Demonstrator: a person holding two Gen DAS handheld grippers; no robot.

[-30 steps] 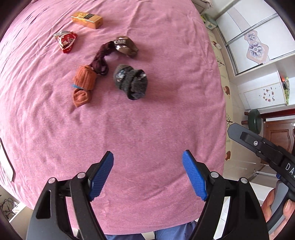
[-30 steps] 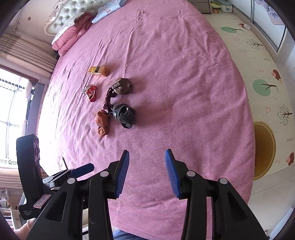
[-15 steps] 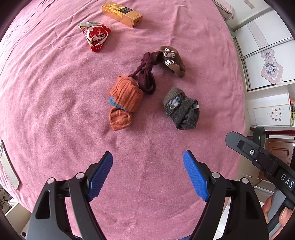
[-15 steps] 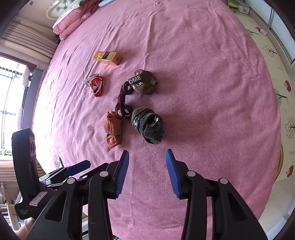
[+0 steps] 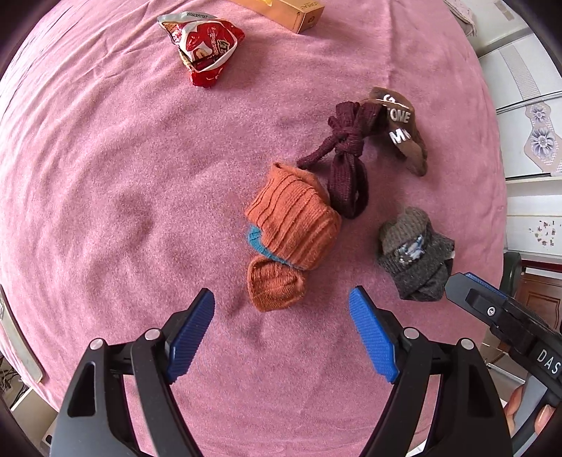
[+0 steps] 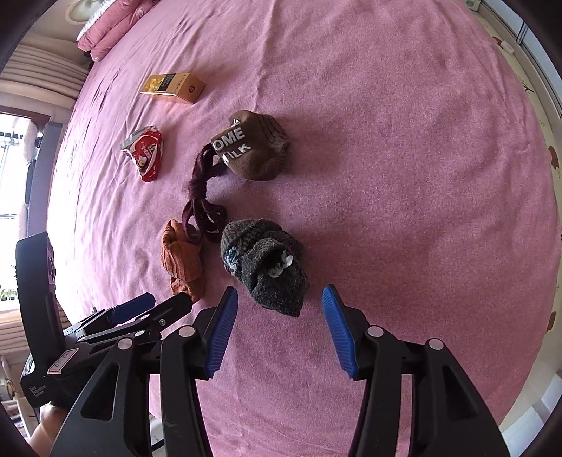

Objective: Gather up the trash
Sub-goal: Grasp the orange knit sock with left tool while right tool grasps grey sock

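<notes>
On the pink bedspread (image 5: 105, 211) the trash lies toward the top of both views: a crumpled red snack wrapper (image 5: 202, 45) at the upper left of the left wrist view, and a gold carton (image 5: 291, 10) cut by the top edge just right of it. In the right wrist view the same wrapper (image 6: 144, 152) sits left of centre and the carton (image 6: 174, 88) above it, both well apart from either tool. The left gripper (image 5: 282, 334) has its blue pads spread wide with nothing between them; the orange rolled sock (image 5: 291, 228) lies just above the gap, the wrapper far beyond it up and to the left. A knotted maroon sock (image 5: 347, 168) and a brown sock with white lettering (image 5: 400, 130) lie to the upper right, a grey sock bundle (image 5: 414, 256) at the right. The right gripper (image 6: 281, 323) is opening, its pads apart and touching nothing; the lower tip of the grey sock bundle (image 6: 267, 267) reaches down just above the gap between them. The left tool shows at the lower left of that view
</notes>
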